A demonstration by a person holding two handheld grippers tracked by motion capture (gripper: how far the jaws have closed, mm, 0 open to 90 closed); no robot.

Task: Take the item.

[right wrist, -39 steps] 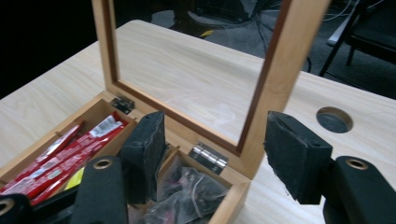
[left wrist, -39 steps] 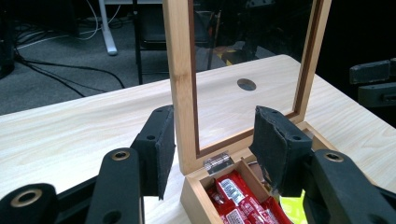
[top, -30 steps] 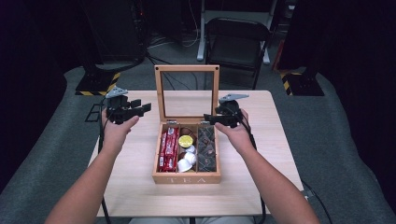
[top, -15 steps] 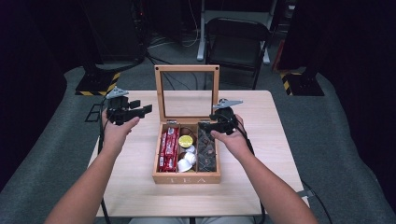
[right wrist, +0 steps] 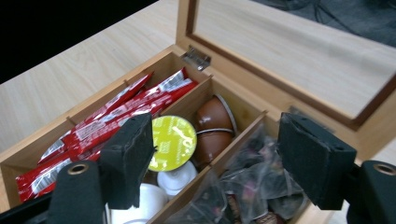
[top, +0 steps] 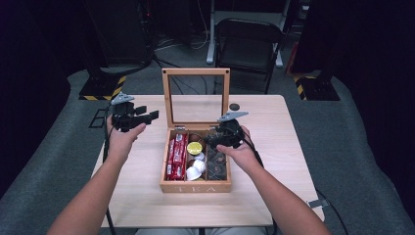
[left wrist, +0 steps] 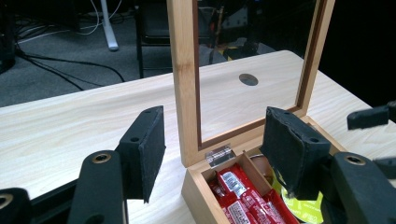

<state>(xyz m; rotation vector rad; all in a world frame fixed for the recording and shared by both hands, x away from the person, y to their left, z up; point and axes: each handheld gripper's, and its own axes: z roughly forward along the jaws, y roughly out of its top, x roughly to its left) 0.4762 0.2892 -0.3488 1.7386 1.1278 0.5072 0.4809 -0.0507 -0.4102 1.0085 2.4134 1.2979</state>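
Observation:
An open wooden tea box (top: 195, 187) stands mid-table, its glass lid (top: 195, 71) upright. It holds red packets (top: 176, 154) at the left, capsules in the middle, one with a yellow lid (top: 195, 147), and dark tea bags (top: 217, 166) at the right. My right gripper (top: 211, 140) hovers over the box's back part. Its jaws have just been opening and stand open above the yellow capsule (right wrist: 173, 140), brown capsules (right wrist: 212, 123) and bags (right wrist: 252, 182), gripping nothing. My left gripper (top: 148, 113) hangs left of the lid post (left wrist: 184, 70). Its jaws have just opened and are empty.
A small dark round disc (top: 234, 106) lies on the table (top: 274, 196) behind the box. A black folding chair (top: 249, 44) stands beyond the far edge. The left gripper's cable drops over the table's left edge. Bare wood lies on both sides of the box.
My right gripper moved left and down from the box's back right corner to over its compartments, and its jaws spread wider. The left hand stayed put.

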